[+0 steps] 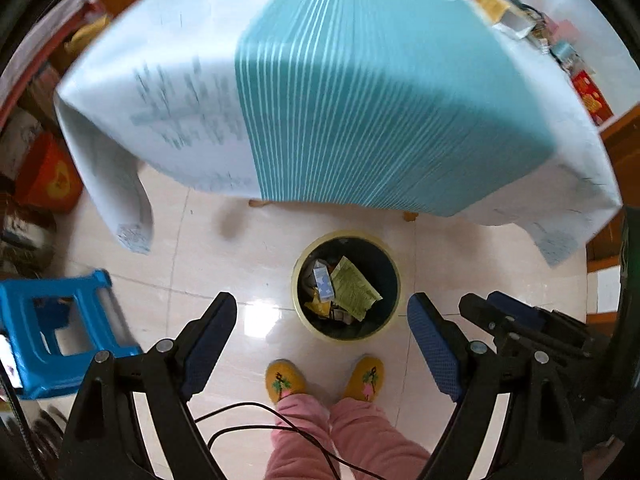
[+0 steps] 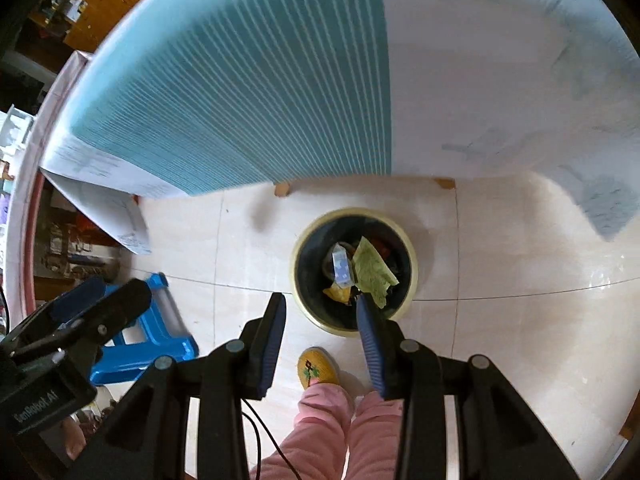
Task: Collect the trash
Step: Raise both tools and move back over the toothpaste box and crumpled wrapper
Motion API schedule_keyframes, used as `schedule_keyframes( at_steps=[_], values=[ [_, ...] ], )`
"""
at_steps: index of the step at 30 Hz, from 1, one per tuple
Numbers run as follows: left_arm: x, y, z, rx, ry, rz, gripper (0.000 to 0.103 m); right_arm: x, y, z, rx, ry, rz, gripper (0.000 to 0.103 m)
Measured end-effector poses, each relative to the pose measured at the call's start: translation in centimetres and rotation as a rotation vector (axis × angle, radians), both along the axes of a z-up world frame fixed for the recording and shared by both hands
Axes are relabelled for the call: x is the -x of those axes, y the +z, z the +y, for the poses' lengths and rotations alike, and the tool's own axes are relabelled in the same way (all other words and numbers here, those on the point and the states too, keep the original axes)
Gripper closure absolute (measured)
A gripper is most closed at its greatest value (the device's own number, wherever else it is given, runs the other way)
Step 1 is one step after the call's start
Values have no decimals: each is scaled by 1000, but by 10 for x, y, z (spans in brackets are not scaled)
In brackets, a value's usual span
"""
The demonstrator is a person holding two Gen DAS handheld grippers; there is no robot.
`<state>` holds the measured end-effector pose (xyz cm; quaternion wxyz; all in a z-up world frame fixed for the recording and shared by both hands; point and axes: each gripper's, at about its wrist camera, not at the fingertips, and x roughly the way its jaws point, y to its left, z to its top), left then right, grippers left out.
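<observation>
A round bin with a yellow rim [image 1: 297,280] stands on the tiled floor below both grippers; it also shows in the right wrist view [image 2: 414,264]. Inside lie a crumpled green paper [image 1: 354,286], a small blue and white carton [image 1: 323,280] and yellow wrappers. The same green paper [image 2: 372,270] and carton [image 2: 341,266] show in the right wrist view. My left gripper [image 1: 322,312] is open and empty, held above the bin. My right gripper [image 2: 322,308] is open and empty, above the bin's near rim. More trash [image 1: 500,4] lies on the table's far right corner.
A table under a teal and white cloth [image 1: 360,100] stands just beyond the bin. A blue plastic stool [image 1: 52,332] stands at the left. The person's yellow slippers [image 1: 284,380] and pink trousers are below the grippers. A red box [image 1: 48,176] sits at the far left.
</observation>
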<state>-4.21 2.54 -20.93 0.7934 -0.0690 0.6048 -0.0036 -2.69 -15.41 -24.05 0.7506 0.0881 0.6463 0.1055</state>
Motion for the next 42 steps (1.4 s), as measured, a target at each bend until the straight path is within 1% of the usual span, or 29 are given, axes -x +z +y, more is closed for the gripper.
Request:
schedule_keyframes(
  at_steps=[4,9,12,16,18,24,30,34,39,42],
  values=[
    [4,50,3,-1,-32,-60,17,7,46,-3,-9,-28,-42,66],
    [6,100,11,6,-49,-125,17,17,96,-7,-10,-59,-101,66],
    [5,126,17,6,-55,-162,17,22,116,-10,-10,-78,-128,66],
    [1,157,19,8,-75,-208,17,27,147,-14,3,-109,-189,66],
    [0,175,19,11,-94,-237,17,27,158,-16,6,-127,-212,66],
    [-4,216,21,2,-148,-325,17,27,200,-24,21,-194,-317,66],
    [-23,245,29,33,-159,-360,17,23,227,-29,25,-247,-403,66],
    [-35,258,28,12,-155,-385,17,19,236,-34,22,-276,-434,66],
    [-60,259,18,34,-178,-355,17,6,246,-46,19,-298,-470,66],
    [-77,259,5,43,-187,-343,17,-13,249,-59,19,-302,-482,66]
  ],
)
